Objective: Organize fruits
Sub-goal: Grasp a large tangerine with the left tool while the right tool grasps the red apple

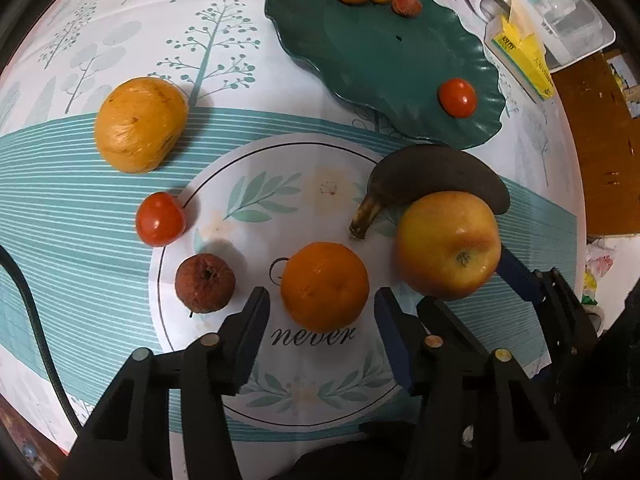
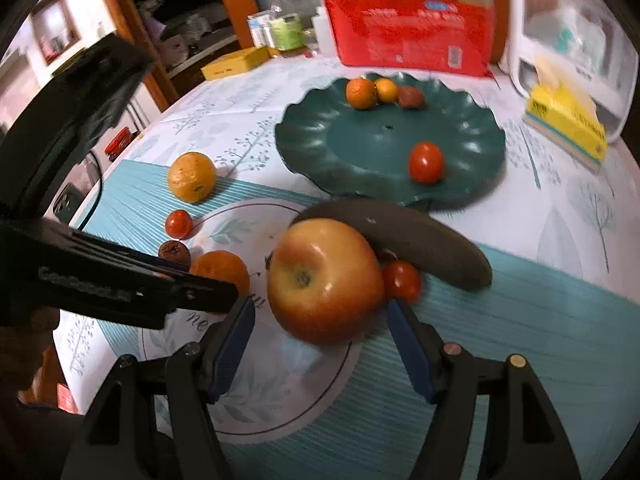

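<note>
A green wavy plate (image 1: 384,64) (image 2: 360,148) holds two small oranges, a lychee and a tomato (image 1: 457,97). On the cloth lie a mango (image 1: 140,124), a tomato (image 1: 160,219), a shrivelled brown fruit (image 1: 205,282), an orange (image 1: 324,286), a dark banana (image 1: 432,176) and an apple (image 1: 448,244) (image 2: 324,280). My left gripper (image 1: 322,300) is open around the orange. My right gripper (image 2: 320,316) is open with the apple between its fingertips. Another tomato (image 2: 401,280) sits behind the apple.
A yellow tissue box (image 2: 564,124), a white container (image 2: 572,32) and a red package (image 2: 412,32) stand behind the plate. The left gripper's body (image 2: 100,284) crosses the right wrist view at left. The table edge runs at right in the left wrist view.
</note>
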